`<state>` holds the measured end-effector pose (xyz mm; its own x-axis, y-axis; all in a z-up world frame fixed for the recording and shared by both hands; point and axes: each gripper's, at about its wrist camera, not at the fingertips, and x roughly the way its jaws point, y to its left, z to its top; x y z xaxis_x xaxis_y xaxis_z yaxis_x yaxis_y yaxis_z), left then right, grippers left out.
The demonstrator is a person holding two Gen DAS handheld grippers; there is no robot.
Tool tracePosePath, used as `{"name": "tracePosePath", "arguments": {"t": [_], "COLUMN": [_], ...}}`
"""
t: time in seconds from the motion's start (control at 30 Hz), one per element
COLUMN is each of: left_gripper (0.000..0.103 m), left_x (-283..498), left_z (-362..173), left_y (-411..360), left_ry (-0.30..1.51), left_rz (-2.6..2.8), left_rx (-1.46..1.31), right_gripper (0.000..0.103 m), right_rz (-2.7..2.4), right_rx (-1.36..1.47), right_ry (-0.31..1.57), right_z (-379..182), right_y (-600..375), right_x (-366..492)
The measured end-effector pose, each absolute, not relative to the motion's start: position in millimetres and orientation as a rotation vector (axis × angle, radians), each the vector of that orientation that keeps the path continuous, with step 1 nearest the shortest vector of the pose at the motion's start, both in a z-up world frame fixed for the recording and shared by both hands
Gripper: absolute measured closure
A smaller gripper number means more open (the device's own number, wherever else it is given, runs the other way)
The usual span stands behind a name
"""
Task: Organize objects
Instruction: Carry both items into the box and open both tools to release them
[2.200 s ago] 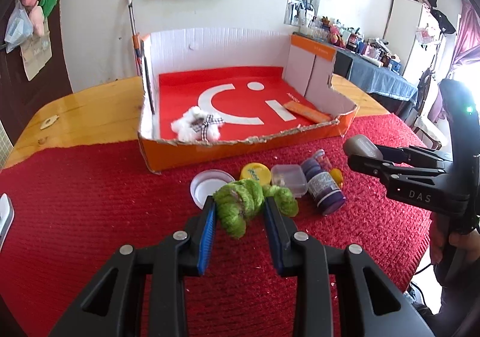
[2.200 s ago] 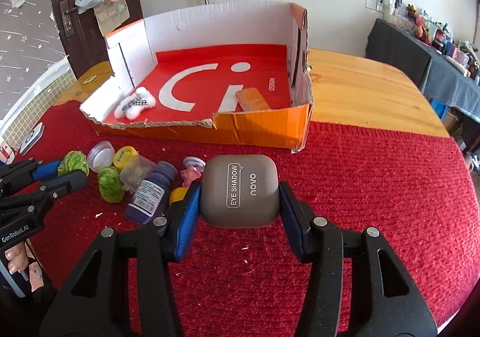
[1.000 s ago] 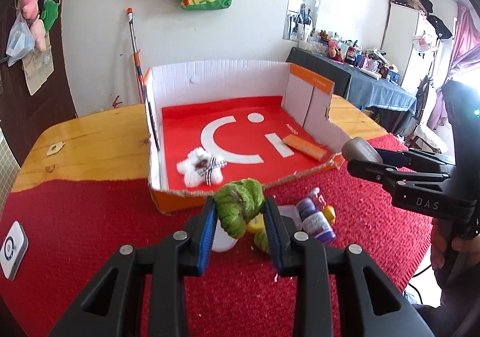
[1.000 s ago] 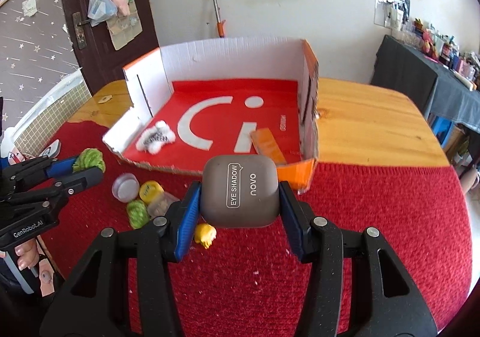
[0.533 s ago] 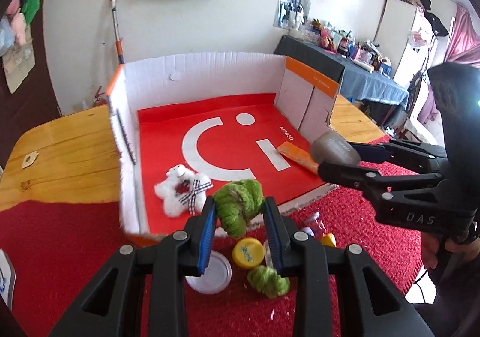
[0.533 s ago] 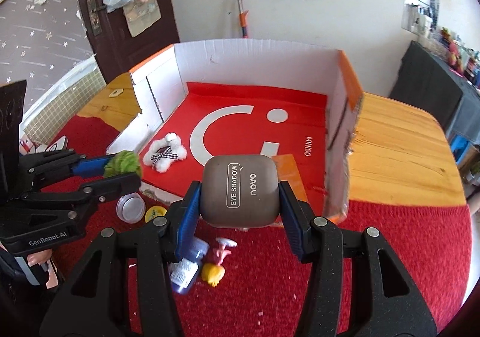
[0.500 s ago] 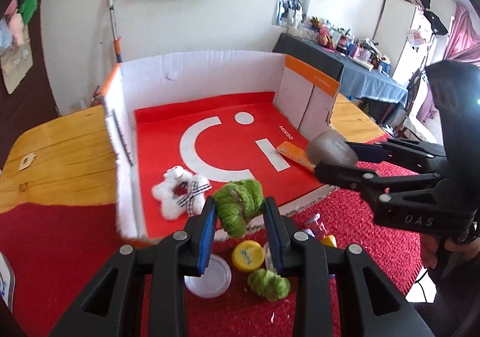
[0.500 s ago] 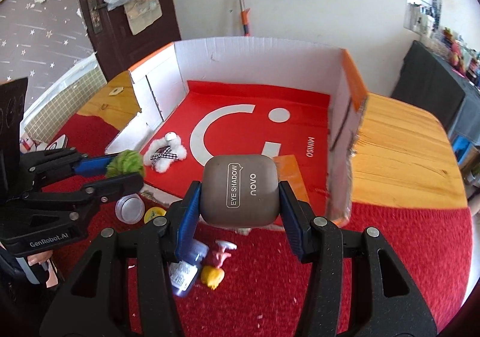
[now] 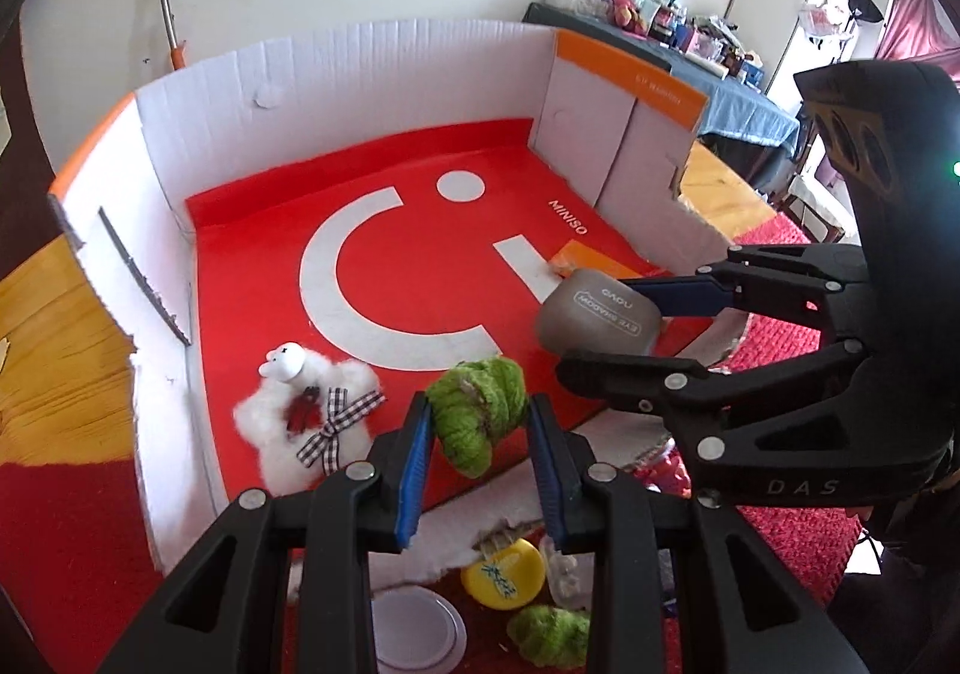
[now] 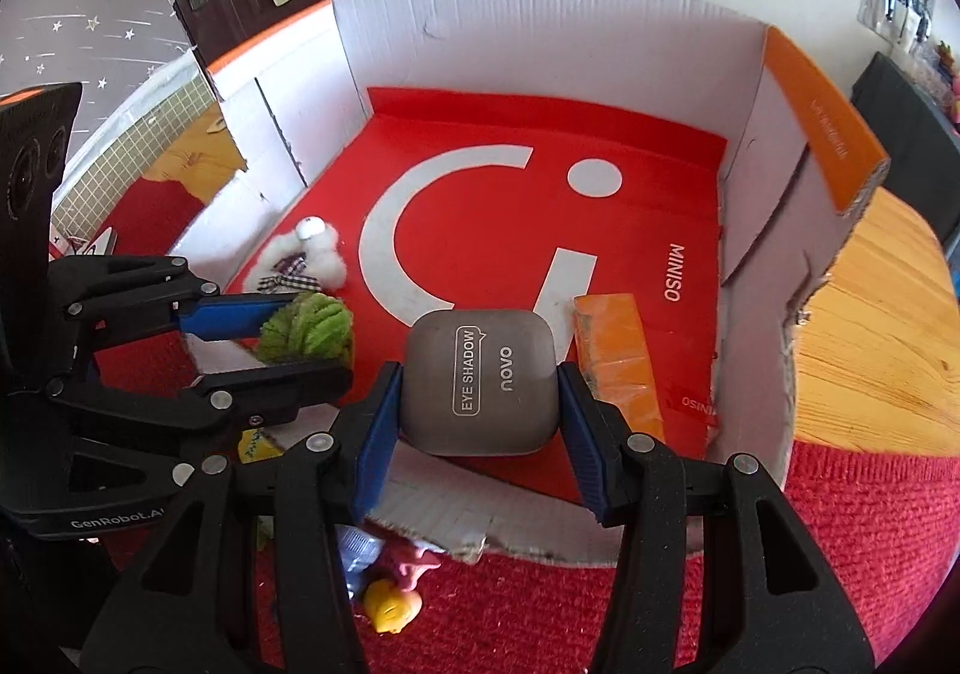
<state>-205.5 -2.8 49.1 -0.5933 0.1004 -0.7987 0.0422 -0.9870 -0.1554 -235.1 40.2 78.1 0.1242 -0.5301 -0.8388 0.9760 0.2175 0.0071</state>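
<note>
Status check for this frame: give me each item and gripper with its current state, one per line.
Left gripper: shut on green plush, over the box.
Right gripper: shut on eye shadow case, over the box.
Box: open-topped, front wall torn.
White plush: lying in box.
Orange pack: lying in box.
Yellow lid: on cloth, outside box.

Fuzzy green scrunchie (image 9: 474, 417) pinched in my left gripper (image 9: 479, 461), over box (image 9: 336, 68) near edge, beside white plush (image 9: 306, 422). Taupe eye shadow case (image 10: 479, 381), label up, clamped in my right gripper (image 10: 480, 422), above near right corner, by orange pack (image 10: 618, 356).
</note>
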Motion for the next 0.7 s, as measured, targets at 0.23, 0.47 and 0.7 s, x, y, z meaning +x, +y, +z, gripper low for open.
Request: {"name": "tracePosePath", "arguments": {"t": [0.23, 0.47, 0.7], "left_gripper": [0.07, 0.07, 0.069], "left_x": [-216, -220, -220], "left_z": [41, 38, 37], "left_y": [-8, -11, -11], "left_ry": [-0.244, -0.24, -0.222], "left_rz": [2.724, 2.681, 2.668], "left_rx": [-1.443, -1.465, -1.47], "right_gripper": [0.054, 0.054, 0.054], "right_rz": [-1.208, -1.19, -1.18], "right_rx": [0.694, 0.688, 0.677], "right_ry": [0.859, 0.873, 0.88], "right_z": [68, 67, 67], "right_y": [33, 30, 29], "right_x": [-237, -239, -239]}}
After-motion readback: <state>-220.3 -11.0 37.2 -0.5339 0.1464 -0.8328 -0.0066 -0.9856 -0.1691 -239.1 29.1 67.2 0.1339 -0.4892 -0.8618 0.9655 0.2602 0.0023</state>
